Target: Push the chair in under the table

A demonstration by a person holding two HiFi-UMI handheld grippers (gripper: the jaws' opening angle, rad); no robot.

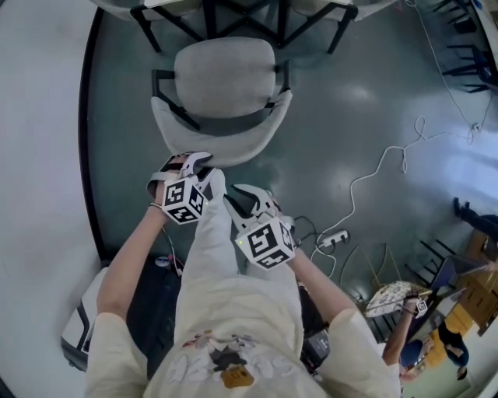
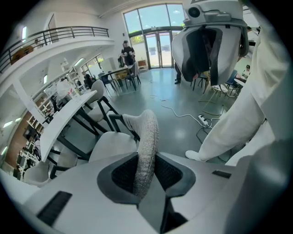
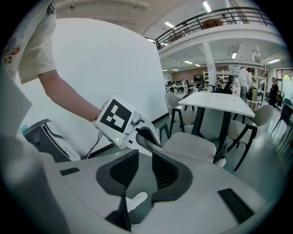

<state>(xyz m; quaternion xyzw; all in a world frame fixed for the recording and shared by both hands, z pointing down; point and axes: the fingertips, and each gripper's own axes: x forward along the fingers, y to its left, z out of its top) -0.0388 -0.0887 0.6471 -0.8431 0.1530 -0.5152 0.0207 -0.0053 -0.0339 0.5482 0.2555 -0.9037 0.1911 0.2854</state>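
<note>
Now | left gripper (image 2: 146, 176) clenched on curved woven-fabric chair backrest (image 2: 147, 132) | right gripper (image 3: 144, 173) released, empty

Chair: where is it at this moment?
In the head view the chair stands top centre, just before the table, with its backrest clamped by the left gripper.
</note>
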